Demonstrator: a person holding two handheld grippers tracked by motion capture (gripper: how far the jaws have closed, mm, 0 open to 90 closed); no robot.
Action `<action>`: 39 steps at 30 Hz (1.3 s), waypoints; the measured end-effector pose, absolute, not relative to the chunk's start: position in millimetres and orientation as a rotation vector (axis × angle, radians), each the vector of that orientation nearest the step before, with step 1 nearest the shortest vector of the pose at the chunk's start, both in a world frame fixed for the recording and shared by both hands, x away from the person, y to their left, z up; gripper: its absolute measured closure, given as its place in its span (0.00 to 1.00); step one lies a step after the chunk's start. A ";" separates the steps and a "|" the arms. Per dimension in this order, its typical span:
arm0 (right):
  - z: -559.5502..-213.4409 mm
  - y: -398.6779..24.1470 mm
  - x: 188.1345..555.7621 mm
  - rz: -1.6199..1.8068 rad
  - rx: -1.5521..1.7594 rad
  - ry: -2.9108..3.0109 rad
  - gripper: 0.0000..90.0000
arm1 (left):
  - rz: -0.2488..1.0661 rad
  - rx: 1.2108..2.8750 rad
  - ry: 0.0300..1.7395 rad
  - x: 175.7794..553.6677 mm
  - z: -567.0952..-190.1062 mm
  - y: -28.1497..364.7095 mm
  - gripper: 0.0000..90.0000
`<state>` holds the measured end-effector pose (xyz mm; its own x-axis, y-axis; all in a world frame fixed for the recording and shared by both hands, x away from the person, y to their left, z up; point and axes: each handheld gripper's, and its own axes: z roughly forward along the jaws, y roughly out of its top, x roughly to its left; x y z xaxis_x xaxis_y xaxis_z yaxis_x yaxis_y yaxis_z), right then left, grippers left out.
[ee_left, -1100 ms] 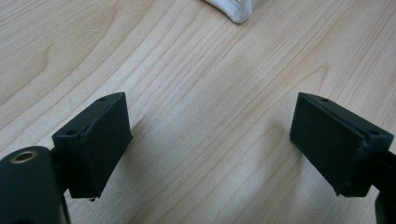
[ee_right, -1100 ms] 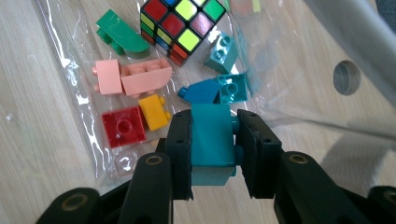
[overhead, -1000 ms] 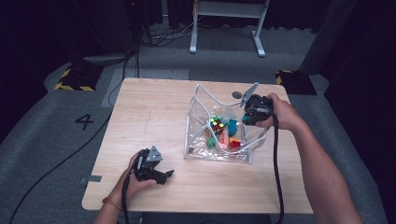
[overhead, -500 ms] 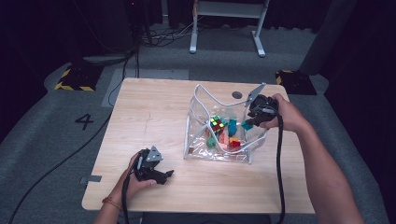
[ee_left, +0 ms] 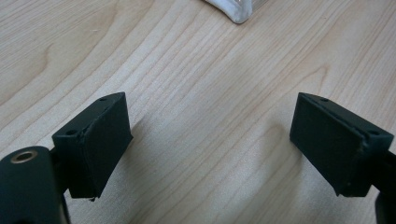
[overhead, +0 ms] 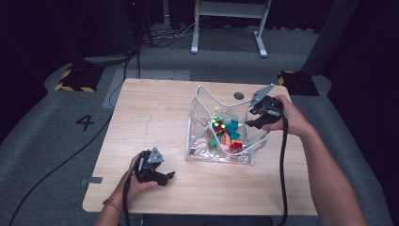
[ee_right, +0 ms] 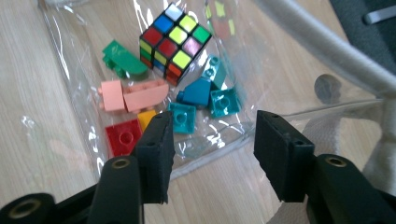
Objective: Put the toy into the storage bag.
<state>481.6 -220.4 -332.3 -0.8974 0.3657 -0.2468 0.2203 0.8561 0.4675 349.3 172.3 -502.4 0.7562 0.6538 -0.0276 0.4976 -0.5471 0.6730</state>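
A person works at a wooden table (overhead: 155,117) with a gripper in each hand. The left gripper (overhead: 162,176) rests low on the wood, jaws wide apart on nothing, the clear bag (overhead: 202,113) well beyond its tips. The right gripper (overhead: 254,121) hangs over the bag's right rim; its jaws have just been opening and stand apart, gripping nothing. Just past their tips, under the plastic, lie teal bricks (ee_right: 205,100), with a puzzle cube (ee_right: 173,41) farther on. To do this well, probably lift clear before reaching again, so the limp plastic doesn't snag
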 end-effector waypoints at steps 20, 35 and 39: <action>-316.9 -239.0 445.8 0.891 0.586 2.410 0.25 | 0.298 2.266 0.856 349.5 -502.4 172.3 0.14; -315.4 -259.0 421.0 1.002 0.586 2.320 0.23 | 0.296 2.267 0.858 349.3 -502.4 172.3 0.14; -316.7 -265.4 413.5 1.035 0.602 2.300 0.23 | 0.296 2.267 0.858 349.3 -502.4 172.3 0.14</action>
